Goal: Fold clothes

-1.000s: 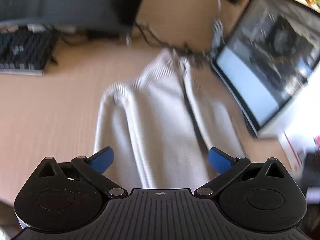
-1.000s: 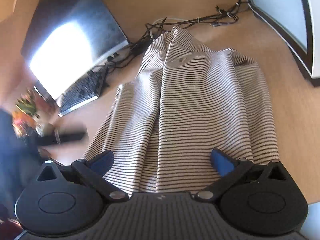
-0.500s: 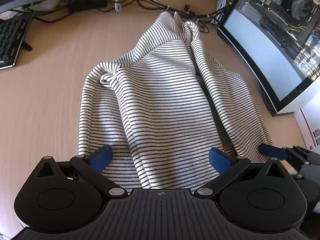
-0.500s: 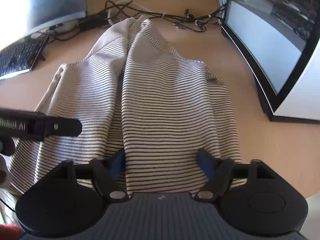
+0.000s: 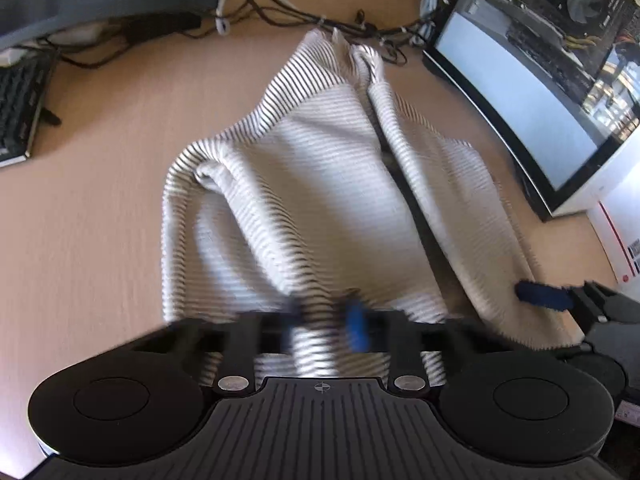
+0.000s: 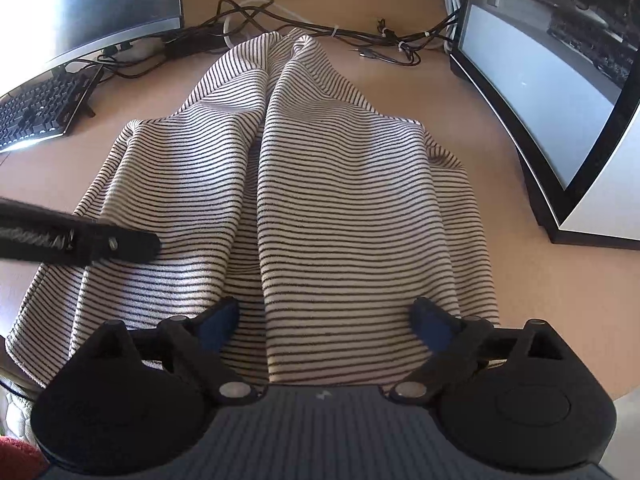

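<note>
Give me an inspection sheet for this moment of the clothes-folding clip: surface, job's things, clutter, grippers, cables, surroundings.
Surface: tan wooden desk, bare wood on both sides of the garment.
Job's things: one striped garment, spread out but creased, with a long fold ridge down its middle; near hem under both grippers.
Clutter: papers with red print at the right edge.
Grippers: left gripper closed on a pinch of cloth at the near hem, blurred by motion; right gripper open, fingers straddling the hem.
Cables: dark tangle of cables along the desk's far edge, just beyond the garment's far end.
Surroundings: keyboard far left, left monitor above it, curved monitor on the right.
</note>
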### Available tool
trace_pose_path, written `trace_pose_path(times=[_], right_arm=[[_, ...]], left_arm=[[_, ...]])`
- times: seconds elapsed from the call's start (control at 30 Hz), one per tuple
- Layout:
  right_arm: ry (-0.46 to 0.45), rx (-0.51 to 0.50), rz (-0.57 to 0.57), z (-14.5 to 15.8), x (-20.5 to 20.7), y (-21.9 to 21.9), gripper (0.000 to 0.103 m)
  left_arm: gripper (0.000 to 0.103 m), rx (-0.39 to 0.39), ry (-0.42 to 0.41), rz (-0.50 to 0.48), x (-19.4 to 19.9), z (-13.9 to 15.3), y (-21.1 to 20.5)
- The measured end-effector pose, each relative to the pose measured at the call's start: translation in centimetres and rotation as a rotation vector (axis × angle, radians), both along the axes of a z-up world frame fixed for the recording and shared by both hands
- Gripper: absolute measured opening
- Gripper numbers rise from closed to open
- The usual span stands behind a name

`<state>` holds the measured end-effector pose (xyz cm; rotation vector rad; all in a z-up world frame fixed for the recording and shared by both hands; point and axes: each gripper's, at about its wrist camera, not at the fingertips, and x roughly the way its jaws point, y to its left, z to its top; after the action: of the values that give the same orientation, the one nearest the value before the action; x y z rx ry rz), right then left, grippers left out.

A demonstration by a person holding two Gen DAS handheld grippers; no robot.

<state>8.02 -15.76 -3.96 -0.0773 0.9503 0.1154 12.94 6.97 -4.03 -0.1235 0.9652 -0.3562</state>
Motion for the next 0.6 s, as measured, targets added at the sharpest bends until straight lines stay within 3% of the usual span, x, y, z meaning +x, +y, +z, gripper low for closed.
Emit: trace_pose_path(times=[0.1, 0.23, 0.33, 0.5, 0.6], right_arm=[[-0.001, -0.002, 0.007, 0.0, -0.1, 0.1, 0.096], [-0.001, -0.006, 0.012, 0.0, -0.1, 0.2, 0.096], [0.0, -0.008, 0.011, 0.0, -0.1, 0.3, 0.097], [0.005, -0.011, 0.009, 0.1, 0.1, 0.3, 0.098], [0.003, -0.015, 0.003, 0.8, 0.1, 0.1, 0.094]], left_arm=[[0.011, -0.027, -0.083, 0.053, 0.8, 1.9, 1.4], [0.011, -0.029, -0.278, 0.244, 3.2, 6.4, 5.7], [0.011, -0.016, -0.35, 0.37, 5.1, 8.3, 9.6], [0.014, 0.003, -0.335, 0.482, 6.1, 8.0, 14.1], [0.039, -0.032, -0.287, 0.441, 5.6, 7.1, 15.2]])
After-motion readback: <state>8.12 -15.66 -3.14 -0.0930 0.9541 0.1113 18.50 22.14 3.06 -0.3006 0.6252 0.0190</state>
